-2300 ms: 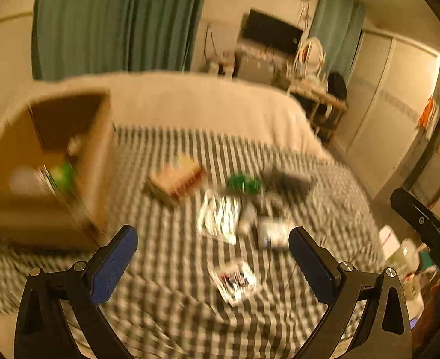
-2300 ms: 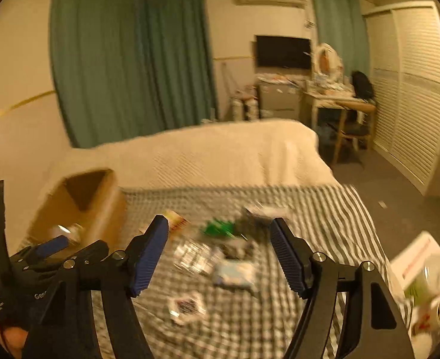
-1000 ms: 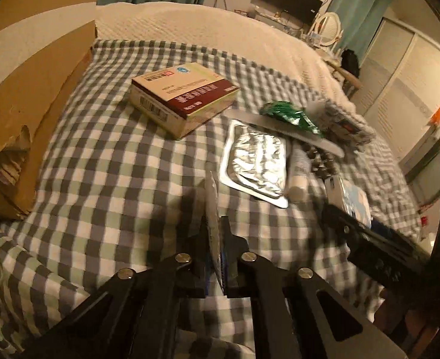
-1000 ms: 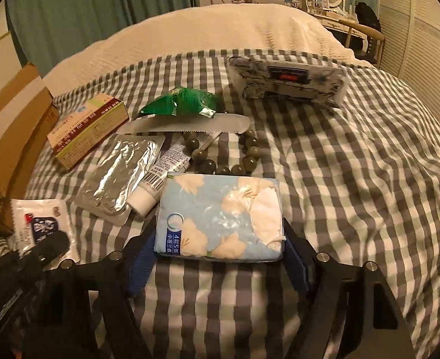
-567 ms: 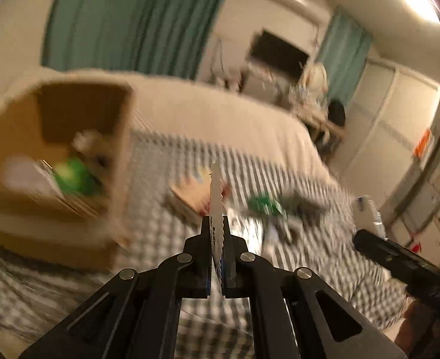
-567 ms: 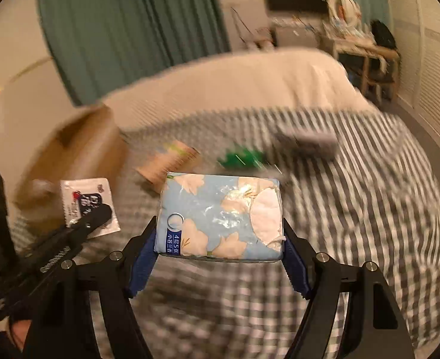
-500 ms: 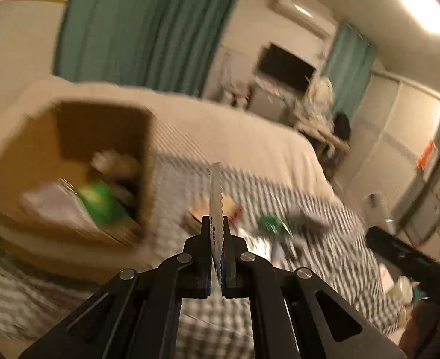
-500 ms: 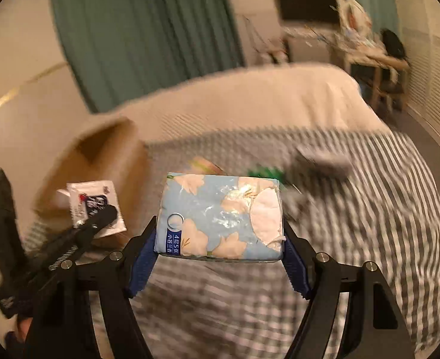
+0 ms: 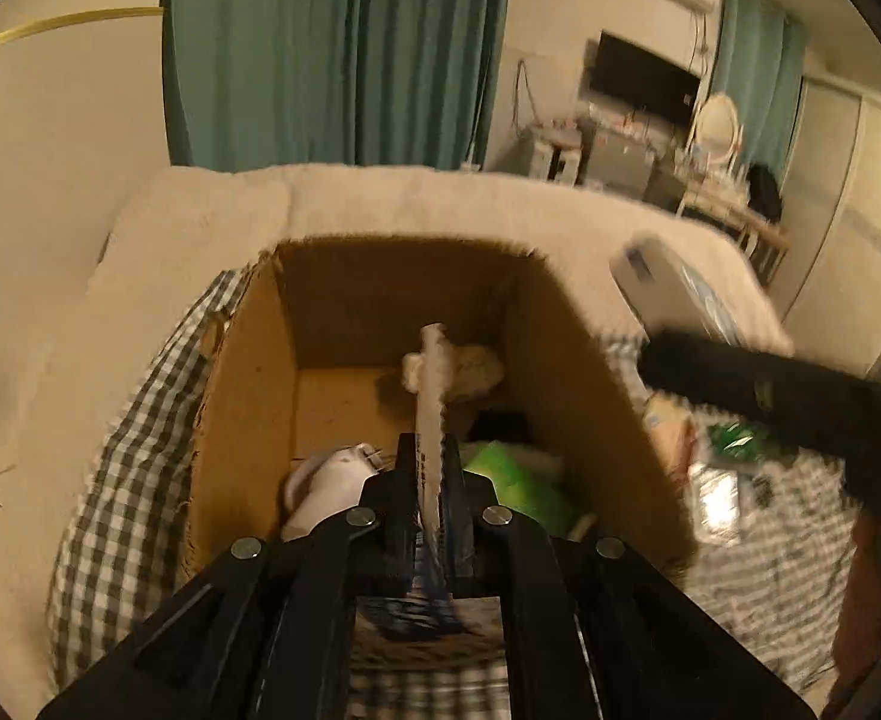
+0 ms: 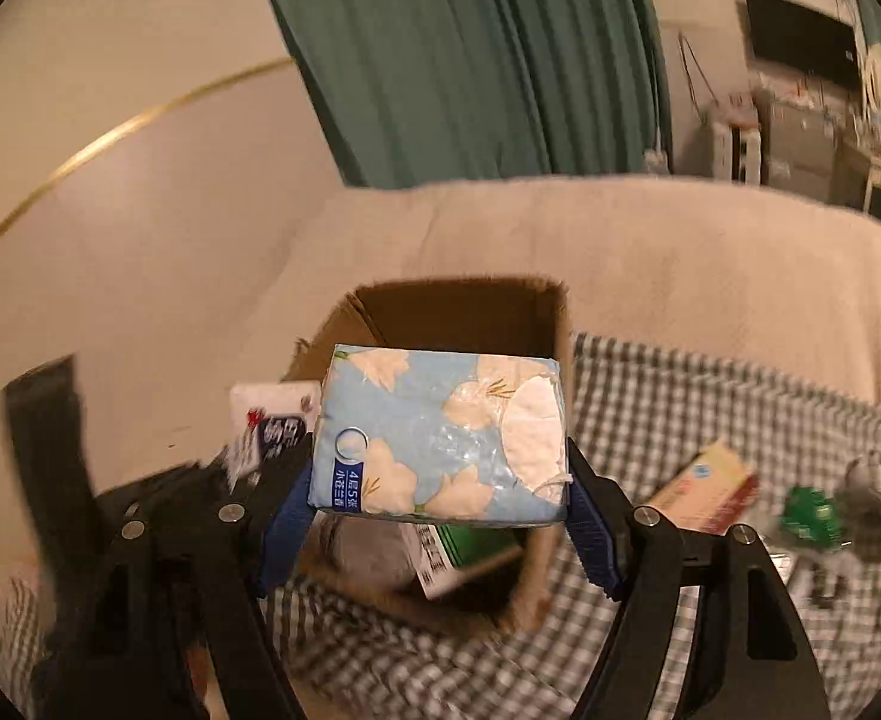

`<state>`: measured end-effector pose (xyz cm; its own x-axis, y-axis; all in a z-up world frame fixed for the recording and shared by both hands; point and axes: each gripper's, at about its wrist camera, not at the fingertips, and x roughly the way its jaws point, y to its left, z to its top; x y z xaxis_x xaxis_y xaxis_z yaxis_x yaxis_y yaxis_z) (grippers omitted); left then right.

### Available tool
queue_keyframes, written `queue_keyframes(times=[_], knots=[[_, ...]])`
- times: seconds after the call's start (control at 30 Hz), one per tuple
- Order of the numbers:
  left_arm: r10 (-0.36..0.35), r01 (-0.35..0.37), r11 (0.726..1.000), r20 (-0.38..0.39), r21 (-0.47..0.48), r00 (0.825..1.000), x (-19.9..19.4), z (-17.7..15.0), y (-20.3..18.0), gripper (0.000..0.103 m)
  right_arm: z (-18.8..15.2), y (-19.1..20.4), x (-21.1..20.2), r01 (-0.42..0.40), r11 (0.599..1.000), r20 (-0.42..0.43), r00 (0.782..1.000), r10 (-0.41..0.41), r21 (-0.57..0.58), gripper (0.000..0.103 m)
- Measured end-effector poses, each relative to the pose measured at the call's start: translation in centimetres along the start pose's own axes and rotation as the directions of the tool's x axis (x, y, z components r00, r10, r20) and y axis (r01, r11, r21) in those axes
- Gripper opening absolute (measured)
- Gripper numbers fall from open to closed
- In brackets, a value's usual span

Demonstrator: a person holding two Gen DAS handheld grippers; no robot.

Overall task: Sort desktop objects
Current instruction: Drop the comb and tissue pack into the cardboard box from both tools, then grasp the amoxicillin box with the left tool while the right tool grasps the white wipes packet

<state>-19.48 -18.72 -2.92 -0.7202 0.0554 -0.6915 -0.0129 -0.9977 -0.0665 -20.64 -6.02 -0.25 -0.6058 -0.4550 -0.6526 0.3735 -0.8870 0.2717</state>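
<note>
An open cardboard box [image 9: 248, 396] stands on the checked bedspread; it also shows in the right wrist view [image 10: 470, 306]. My left gripper [image 9: 431, 468] is shut on a thin flat sachet [image 9: 430, 396], held edge-on over the box opening; the sachet also shows in the right wrist view [image 10: 269, 426]. My right gripper [image 10: 440, 498] is shut on a blue floral tissue pack [image 10: 440, 444], held above the box's near side. The tissue pack shows in the left wrist view [image 9: 674, 294] at the box's right.
Inside the box lie a white object [image 9: 326, 480], a green packet [image 9: 512, 480] and crumpled white paper [image 9: 470, 366]. On the bedspread to the right lie a red-and-cream carton [image 10: 704, 480], a green packet [image 10: 812, 510] and blurred small items. A cream blanket [image 10: 680, 252] lies behind.
Both grippers swung left from the spread of items to the box, carrying the sachet and the tissue pack. The box now sits directly under them.
</note>
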Motion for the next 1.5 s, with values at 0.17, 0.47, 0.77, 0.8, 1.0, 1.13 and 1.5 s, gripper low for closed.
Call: queue_keyframes(times=[0.17, 0.47, 0.77, 0.8, 1.0, 1.13, 1.5], knots=[[0.043, -0.046, 0.996, -0.043, -0.070, 0.998, 1.6, -0.6, 1.4, 0.087, 1.0, -0.8, 2.8, 0.017, 0.998, -0.014, 1.000, -0.016, 0.068, 0.092], [-0.025, 0.035, 0.987, 0.064, -0.159, 0.998, -4.7, -1.6, -4.0, 0.094, -0.6, -5.5, -7.6, 0.104, 0.984, 0.133, 0.983, -0.124, 0.146, 0.092], [-0.199, 0.200, 0.980, 0.095, 0.000, 0.975, -4.8, -4.7, -20.0, 0.099, -8.0, -13.5, -20.0, 0.390, 0.907, 0.225, 0.880, -0.418, 0.160, 0.095], [-0.197, 0.195, 0.980, 0.085, 0.033, 0.977, -3.9, -5.4, -21.5, 0.099, -9.3, -14.7, -20.7, 0.415, 0.892, 0.222, 0.866, -0.448, 0.180, 0.095], [-0.137, 0.132, 0.987, 0.042, 0.093, 0.990, 0.8, -6.9, -25.3, 0.099, -14.8, -21.1, -20.5, 0.486, 0.802, 0.167, 0.810, -0.562, 0.347, 0.096], [-0.099, 0.099, 0.993, -0.001, 0.071, 0.995, 5.2, -7.3, -24.7, 0.099, -16.5, -24.3, -17.2, 0.478, 0.770, 0.100, 0.820, -0.563, 0.422, 0.096], [-0.110, 0.108, 0.992, -0.031, -0.060, 0.993, 15.8, -5.3, -21.0, 0.099, -14.1, -31.5, -8.2, 0.488, 0.674, 0.038, 0.794, -0.607, 0.555, 0.096]])
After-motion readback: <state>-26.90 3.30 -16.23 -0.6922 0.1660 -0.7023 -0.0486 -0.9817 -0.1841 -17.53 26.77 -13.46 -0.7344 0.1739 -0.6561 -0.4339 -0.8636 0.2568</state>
